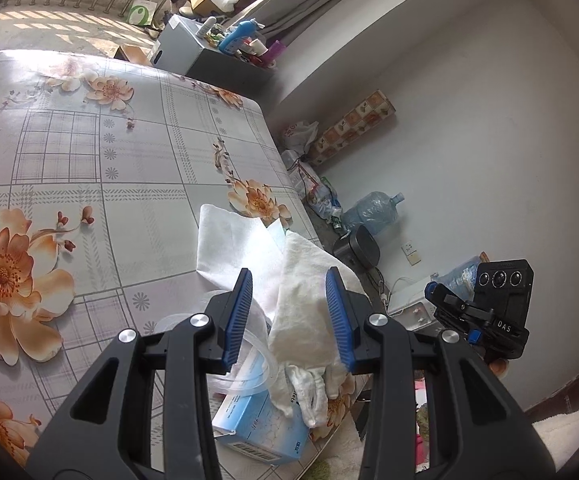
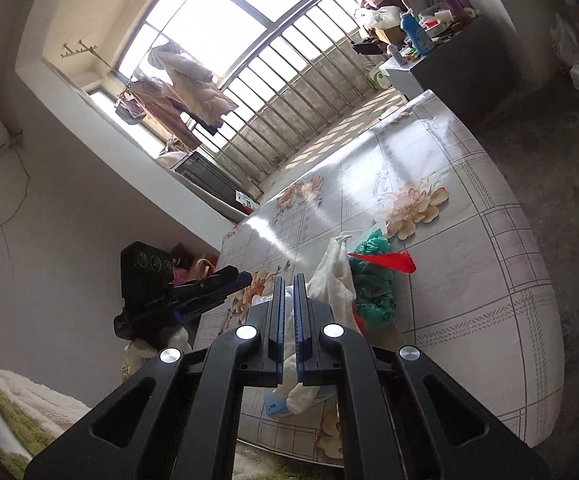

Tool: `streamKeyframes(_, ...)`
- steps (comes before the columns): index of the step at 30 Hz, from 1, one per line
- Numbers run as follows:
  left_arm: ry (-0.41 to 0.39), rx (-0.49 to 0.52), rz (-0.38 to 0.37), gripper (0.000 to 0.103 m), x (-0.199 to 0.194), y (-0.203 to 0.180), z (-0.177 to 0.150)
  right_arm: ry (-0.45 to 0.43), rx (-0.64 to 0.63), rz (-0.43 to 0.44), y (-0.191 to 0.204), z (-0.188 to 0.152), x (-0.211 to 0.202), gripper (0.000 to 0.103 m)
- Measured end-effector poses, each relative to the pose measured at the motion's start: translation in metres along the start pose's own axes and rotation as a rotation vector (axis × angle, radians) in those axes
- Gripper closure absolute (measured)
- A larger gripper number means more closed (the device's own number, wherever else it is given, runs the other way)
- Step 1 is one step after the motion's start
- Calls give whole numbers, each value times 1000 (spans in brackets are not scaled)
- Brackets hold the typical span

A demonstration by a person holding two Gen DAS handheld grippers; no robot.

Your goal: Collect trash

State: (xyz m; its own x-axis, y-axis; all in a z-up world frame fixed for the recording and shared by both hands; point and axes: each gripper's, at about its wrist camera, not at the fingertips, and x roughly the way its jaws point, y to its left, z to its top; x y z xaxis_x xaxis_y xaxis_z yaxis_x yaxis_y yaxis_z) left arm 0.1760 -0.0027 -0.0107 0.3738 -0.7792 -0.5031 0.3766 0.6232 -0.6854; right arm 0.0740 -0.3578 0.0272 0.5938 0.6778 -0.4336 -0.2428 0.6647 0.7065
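Observation:
A table with a floral cloth [image 1: 89, 168] holds trash near its edge: crumpled white tissue paper [image 1: 305, 292], a flat white paper sheet [image 1: 229, 236], clear plastic wrap [image 1: 245, 360] and a blue-and-white box [image 1: 257, 428]. My left gripper [image 1: 289, 284] is open, its blue pads either side of the crumpled tissue. My right gripper [image 2: 288, 284] is shut on white tissue [image 2: 289, 364] that hangs between and below its pads. More white tissue [image 2: 335, 276], a green plastic bag [image 2: 373, 288] and a red plastic piece [image 2: 389, 261] lie on the table [image 2: 469, 280] beyond it.
The right gripper shows at the left wrist view's right edge [image 1: 485, 312]; the left one shows in the right wrist view [image 2: 193, 292]. On the floor by the wall lie a water jug [image 1: 373, 208], bags [image 1: 301, 136] and a dark bin [image 1: 357, 248]. A cluttered cabinet [image 1: 209, 52] stands behind the table.

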Motion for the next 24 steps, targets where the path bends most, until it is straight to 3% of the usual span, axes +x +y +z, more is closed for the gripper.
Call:
streamKeyframes(7,53,42,16,68,15,-19,-14,54,23,-71,-12,-6,35,95)
streamKeyframes(9,70,61,21,68,19,-25,-20,73,14,-112,-13,-11,47,74)
streamKeyframes(10,77,70,24,68,21,-27,-23,79,7,-139,-13,-12,52,68)
streamKeyframes(12,88,85,32,68,24,-30,-26,92,-6,-154,-13,-15,60,66)
streamKeyframes(16,100,95,41,68,29,-31,-29,97,-49,-184,-6,-18,67,66)
streamKeyframes(18,101,101,49,68,30,-32,-29,96,-86,-195,0,-18,68,82)
streamKeyframes(21,99,106,54,68,30,-33,-28,80,-127,-225,8,-19,66,93)
streamKeyframes(24,97,109,57,68,29,-34,-29,59,-164,-219,15,-19,59,98)
